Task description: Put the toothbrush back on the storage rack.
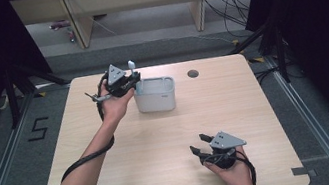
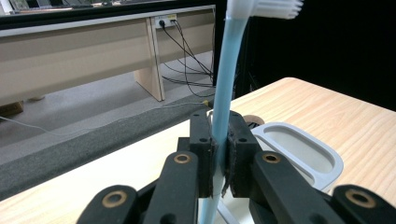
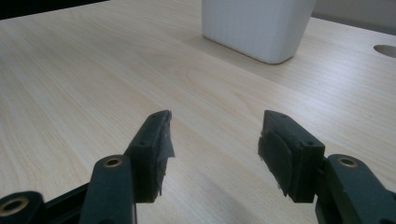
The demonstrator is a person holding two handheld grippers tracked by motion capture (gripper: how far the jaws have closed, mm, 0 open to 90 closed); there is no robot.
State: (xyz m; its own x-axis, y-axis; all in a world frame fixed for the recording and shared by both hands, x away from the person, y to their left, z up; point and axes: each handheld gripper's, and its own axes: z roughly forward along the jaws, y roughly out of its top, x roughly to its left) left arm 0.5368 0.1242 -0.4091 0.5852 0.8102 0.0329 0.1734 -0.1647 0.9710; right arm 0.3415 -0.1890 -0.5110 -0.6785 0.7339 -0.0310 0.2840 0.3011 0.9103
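Note:
A light blue toothbrush [image 2: 226,79] with white bristles stands upright, clamped at its handle by my left gripper [image 2: 219,154]. In the high view that left gripper [image 1: 134,81] hovers at the left rim of a white rectangular holder [image 1: 155,95] on the far side of the table, and the toothbrush [image 1: 132,67] head sticks up above it. The holder's [image 2: 299,154] open top lies just beyond the jaws in the left gripper view. My right gripper [image 1: 200,144] rests near the table's front right, jaws wide apart with nothing between them; its view [image 3: 215,140] looks across bare wood toward the holder [image 3: 257,25].
The light wooden table [image 1: 171,142] has a round cable hole [image 1: 193,73] right of the holder. Beyond the far edge are grey floor, desk legs and trailing cables. Black tripod legs stand at both sides of the table.

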